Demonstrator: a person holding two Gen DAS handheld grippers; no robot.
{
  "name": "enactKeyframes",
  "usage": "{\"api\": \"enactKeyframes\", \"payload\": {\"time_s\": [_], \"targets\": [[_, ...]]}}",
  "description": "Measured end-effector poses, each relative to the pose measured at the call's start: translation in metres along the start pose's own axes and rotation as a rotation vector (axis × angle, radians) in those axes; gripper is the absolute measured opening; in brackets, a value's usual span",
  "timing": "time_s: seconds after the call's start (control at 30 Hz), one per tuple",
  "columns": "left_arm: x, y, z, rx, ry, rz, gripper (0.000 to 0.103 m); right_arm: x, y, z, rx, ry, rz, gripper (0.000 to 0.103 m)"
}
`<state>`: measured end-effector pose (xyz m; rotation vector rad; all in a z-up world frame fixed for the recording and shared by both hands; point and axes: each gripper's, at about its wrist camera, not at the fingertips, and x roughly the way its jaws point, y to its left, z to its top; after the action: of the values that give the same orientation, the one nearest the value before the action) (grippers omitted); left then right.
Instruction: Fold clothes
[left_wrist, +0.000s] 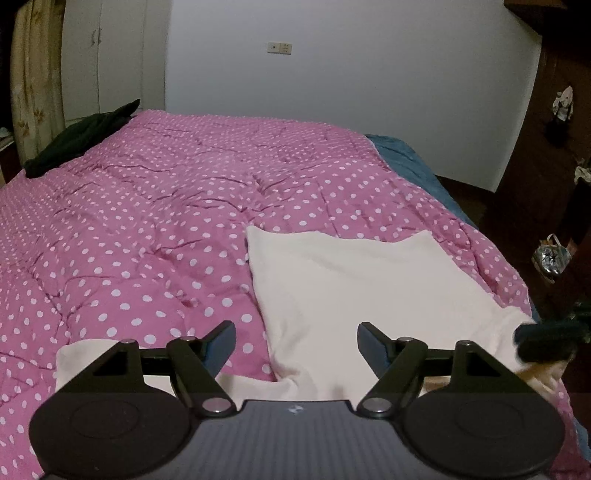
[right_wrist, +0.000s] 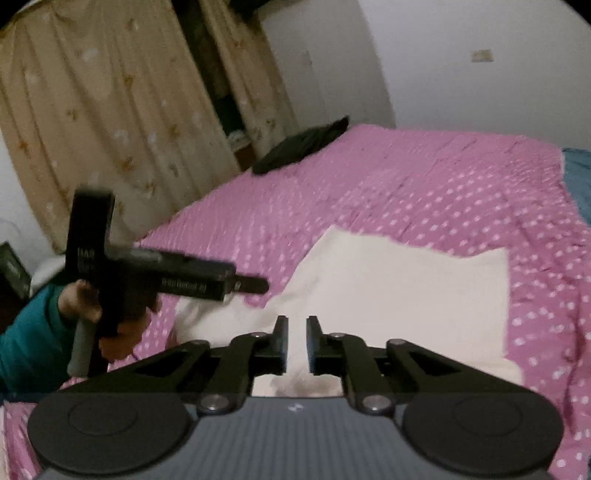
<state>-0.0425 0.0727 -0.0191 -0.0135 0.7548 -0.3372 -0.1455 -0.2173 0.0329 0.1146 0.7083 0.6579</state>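
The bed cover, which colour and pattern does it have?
The bed cover is pink with white polka dots, sharpest in the left wrist view.

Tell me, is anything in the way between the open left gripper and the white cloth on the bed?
Nothing visible blocks it. The left gripper hangs open right over the near edge of the white cloth, which lies on the pink dotted quilt. The dark garment lies on the far corner.

place: home bedroom | bed: pink polka-dot quilt over a blue sheet | window side: beige patterned curtains | walls: plain white, switch plate | storage: white wardrobe doors, dark wooden furniture with small trinkets hanging
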Motion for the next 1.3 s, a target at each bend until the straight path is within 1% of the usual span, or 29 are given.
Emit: {"api": "enactKeyframes", "payload": {"time_s": [0.07,0.1,0.13,0.17,0.2,0.27,0.33,0.37,0.4,0.43,0.47,0.57,0.63,0.67,0.73,0.77,0.8,0.83,0.93,1.0,1.03,1.1,1.23,1.3], "targets": [[-0.001,0.0,-0.001,0.005,0.0,-0.013,0.075,-0.005,0.001,-0.001,0.0,0.007,0.001,0.012],[-0.001,-0.001,-0.002,0.01,0.001,-0.022,0.075,-0.011,-0.003,0.001,0.003,0.004,-0.012,0.013],[-0.002,-0.002,-0.002,0.015,0.002,-0.03,0.075,-0.017,-0.007,0.001,0.014,0.003,-0.028,0.018],[0.0,-0.005,-0.003,0.021,0.009,-0.05,0.075,-0.022,-0.012,0.001,0.025,0.005,-0.049,0.021],[0.002,-0.008,-0.004,0.026,0.016,-0.07,0.074,-0.027,-0.017,0.002,0.036,0.006,-0.07,0.021],[0.008,-0.016,-0.006,0.036,0.043,-0.112,0.074,-0.036,-0.033,0.003,0.054,0.013,-0.146,0.022],[0.015,-0.025,-0.009,0.051,0.069,-0.145,0.07,-0.047,-0.045,-0.002,0.073,0.021,-0.208,0.024],[0.019,-0.03,-0.011,0.062,0.081,-0.158,0.07,-0.051,-0.049,-0.005,0.077,0.027,-0.233,0.025],[0.022,-0.036,-0.012,0.074,0.092,-0.17,0.068,-0.055,-0.054,-0.008,0.082,0.032,-0.257,0.025],[0.026,-0.041,-0.014,0.085,0.103,-0.18,0.065,-0.059,-0.058,-0.012,0.087,0.042,-0.28,0.029],[0.029,-0.046,-0.015,0.095,0.115,-0.186,0.063,-0.061,-0.062,-0.015,0.092,0.054,-0.301,0.035],[0.036,-0.057,-0.02,0.122,0.139,-0.192,0.059,-0.065,-0.071,-0.026,0.093,0.096,-0.347,0.037],[0.04,-0.061,-0.022,0.127,0.149,-0.197,0.047,-0.068,-0.073,-0.033,0.088,0.123,-0.366,0.039],[0.041,-0.062,-0.023,0.128,0.152,-0.202,0.045,-0.069,-0.074,-0.036,0.09,0.128,-0.368,0.043],[0.041,-0.065,-0.024,0.133,0.152,-0.213,0.03,-0.073,-0.075,-0.043,0.093,0.137,-0.371,0.049],[0.041,-0.067,-0.024,0.137,0.15,-0.218,0.026,-0.074,-0.074,-0.046,0.093,0.137,-0.374,0.049],[0.041,-0.068,-0.025,0.141,0.148,-0.222,0.02,-0.075,-0.073,-0.05,0.093,0.138,-0.376,0.049],[0.04,-0.069,-0.025,0.143,0.146,-0.223,0.011,-0.073,-0.073,-0.052,0.101,0.136,-0.374,0.051],[0.034,-0.069,-0.019,0.142,0.122,-0.223,0.002,-0.066,-0.069,-0.057,0.107,0.135,-0.364,0.052],[0.028,-0.068,-0.014,0.139,0.099,-0.222,0.001,-0.064,-0.064,-0.06,0.093,0.128,-0.363,0.056],[0.025,-0.067,-0.011,0.137,0.088,-0.221,0.0,-0.064,-0.063,-0.061,0.09,0.126,-0.359,0.061],[0.02,-0.065,-0.006,0.134,0.065,-0.219,0.0,-0.06,-0.056,-0.062,0.062,0.129,-0.365,0.061],[0.009,-0.061,0.008,0.126,0.02,-0.23,0.0,-0.051,-0.047,-0.063,-0.002,0.121,-0.408,0.062],[0.009,-0.061,0.008,0.13,0.043,-0.262,0.001,-0.048,-0.048,-0.063,-0.011,0.13,-0.422,0.062]]}}
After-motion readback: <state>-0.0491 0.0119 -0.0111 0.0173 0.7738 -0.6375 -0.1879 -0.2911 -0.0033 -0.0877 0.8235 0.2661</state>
